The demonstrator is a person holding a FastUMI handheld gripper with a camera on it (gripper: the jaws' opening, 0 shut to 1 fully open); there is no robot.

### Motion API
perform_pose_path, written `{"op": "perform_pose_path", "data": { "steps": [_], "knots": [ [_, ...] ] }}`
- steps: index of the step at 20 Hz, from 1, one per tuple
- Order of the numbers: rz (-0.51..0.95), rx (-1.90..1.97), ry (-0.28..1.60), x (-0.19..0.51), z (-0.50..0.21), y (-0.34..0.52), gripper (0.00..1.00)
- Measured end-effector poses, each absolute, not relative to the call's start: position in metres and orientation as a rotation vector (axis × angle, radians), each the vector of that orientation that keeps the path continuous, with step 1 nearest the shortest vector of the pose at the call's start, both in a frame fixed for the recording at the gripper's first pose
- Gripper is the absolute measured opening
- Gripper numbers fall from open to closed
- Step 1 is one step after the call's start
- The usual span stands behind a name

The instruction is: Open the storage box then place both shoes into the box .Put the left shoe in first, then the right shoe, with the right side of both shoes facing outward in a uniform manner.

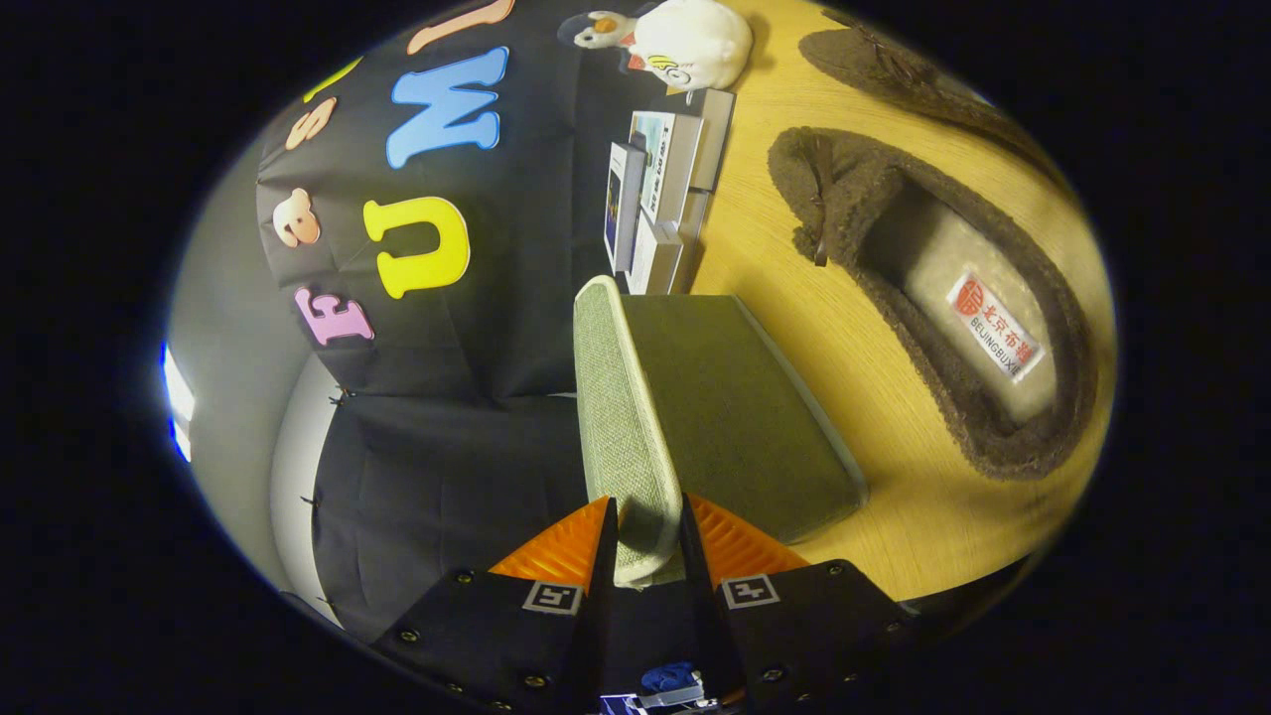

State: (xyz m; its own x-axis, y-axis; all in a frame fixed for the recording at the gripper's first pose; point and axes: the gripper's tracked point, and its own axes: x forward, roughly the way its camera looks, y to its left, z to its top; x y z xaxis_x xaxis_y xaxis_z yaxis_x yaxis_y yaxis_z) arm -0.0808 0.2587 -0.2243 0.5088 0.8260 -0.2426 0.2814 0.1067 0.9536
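Clamped on lid (635, 437) edge by gripper (643, 541), both fingers pressing, swung up to open box (745, 417). Two shoes (933, 298) waiting beyond on bench (874, 497), near its far edge, not yet loaded.
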Motion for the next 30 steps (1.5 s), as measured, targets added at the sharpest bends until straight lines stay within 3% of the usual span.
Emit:
{"op": "perform_pose_path", "data": {
  "steps": [2, 3, 7, 8, 16, 30],
  "knots": [
    [0.522, 1.491, 0.972, -0.077, -0.217, 0.251, 0.37],
    [0.491, 1.498, 0.974, -0.065, -0.222, 0.253, 0.06],
    [0.509, 1.367, 0.954, -0.071, -0.211, 0.249, 0.06],
    [0.529, 1.317, 0.949, -0.068, -0.207, 0.250, 0.00],
    [0.662, 1.055, 0.860, -0.056, -0.131, 0.258, 0.00],
    [0.759, 0.783, 0.790, -0.041, -0.042, 0.339, 0.00]
  ]
}}
